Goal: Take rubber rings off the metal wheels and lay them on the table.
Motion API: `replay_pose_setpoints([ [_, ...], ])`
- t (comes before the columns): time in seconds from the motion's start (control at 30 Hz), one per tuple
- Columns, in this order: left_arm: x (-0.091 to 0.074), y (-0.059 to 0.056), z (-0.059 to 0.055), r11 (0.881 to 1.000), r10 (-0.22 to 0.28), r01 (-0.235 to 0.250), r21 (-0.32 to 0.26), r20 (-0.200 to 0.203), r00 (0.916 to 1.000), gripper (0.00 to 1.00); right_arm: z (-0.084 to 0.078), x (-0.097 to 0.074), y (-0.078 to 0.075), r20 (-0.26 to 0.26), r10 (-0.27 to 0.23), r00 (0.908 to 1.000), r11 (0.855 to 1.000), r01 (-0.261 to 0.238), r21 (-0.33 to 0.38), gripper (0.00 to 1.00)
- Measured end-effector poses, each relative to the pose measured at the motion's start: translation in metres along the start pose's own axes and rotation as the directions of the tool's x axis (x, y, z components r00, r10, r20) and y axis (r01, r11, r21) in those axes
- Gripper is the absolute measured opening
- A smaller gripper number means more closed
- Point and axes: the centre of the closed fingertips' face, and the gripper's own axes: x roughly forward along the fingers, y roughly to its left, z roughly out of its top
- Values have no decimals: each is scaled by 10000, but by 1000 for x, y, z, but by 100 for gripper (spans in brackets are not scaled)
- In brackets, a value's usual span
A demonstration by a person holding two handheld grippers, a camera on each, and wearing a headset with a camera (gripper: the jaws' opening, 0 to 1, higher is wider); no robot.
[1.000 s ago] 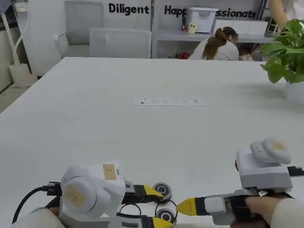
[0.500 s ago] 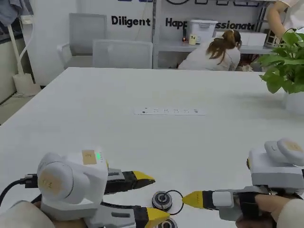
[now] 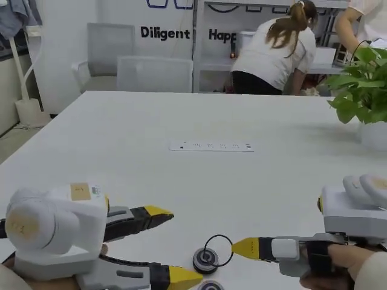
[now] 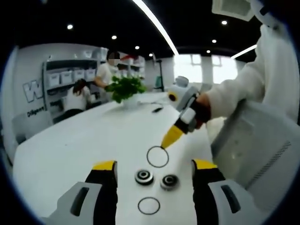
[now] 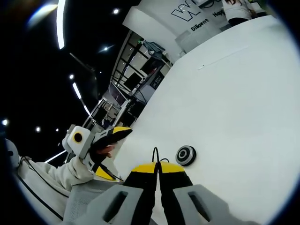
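Two metal wheels (image 4: 144,176) (image 4: 169,181) lie on the white table (image 3: 181,175), just ahead of my left gripper (image 4: 154,166), whose jaws stand open and hold nothing. My right gripper (image 3: 237,248) is shut on a thin black rubber ring (image 3: 218,236), which it holds beside one wheel (image 3: 205,258). The left gripper view shows that ring (image 4: 147,156) hanging from the right gripper's yellow tip. A second ring (image 4: 138,205) lies flat on the table between the left jaws. In the head view my left gripper (image 3: 172,244) is at the bottom left. From my right gripper (image 5: 158,168), a wheel (image 5: 186,155) sits just right.
A power strip (image 3: 211,146) is set into the table's middle. A potted plant (image 3: 363,78) stands at the far right edge. Chairs (image 3: 154,74) line the far side, and a person (image 3: 275,54) bends at the shelves behind.
My left gripper has drawn back to the left, off the wheels, and stands open. The right gripper now holds the ring clear of the wheel. The person at the back stood up.
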Motion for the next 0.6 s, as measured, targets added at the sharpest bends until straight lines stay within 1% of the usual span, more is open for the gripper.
replay_pose_setpoints([
  [0.17, -13, 0, -2, 9998, 200, -200, 54, 8, 9998, 72, -5, 4, 9, -202, 49, 9998, 9996, -55, -283, 0],
  [0.23, -17, 1, -6, 9996, 252, -251, 102, -114, 9996, 74, -7, 5, 9, -308, 63, 9995, 9992, -75, -395, 0],
  [0.3, -21, 3, -10, 9991, 387, -382, 179, -305, 9988, 76, -9, 7, 11, -424, 99, 9991, 9986, -121, -522, 0],
  [0.33, -23, 3, -11, 9989, 416, -410, 209, -334, 9986, 77, -11, 8, 13, -479, 99, 9988, 9981, -128, -601, 0],
  [0.5, -38, 11, -16, 9968, 770, -774, -197, -219, 9968, 77, -15, 12, 19, -682, 113, 9976, 9955, -176, -929, 0],
  [0.6, -45, 12, -23, 9952, 927, -936, -283, -296, 9953, 77, -17, 15, 23, -774, 159, 9969, 9947, -236, -1003, 0],
])
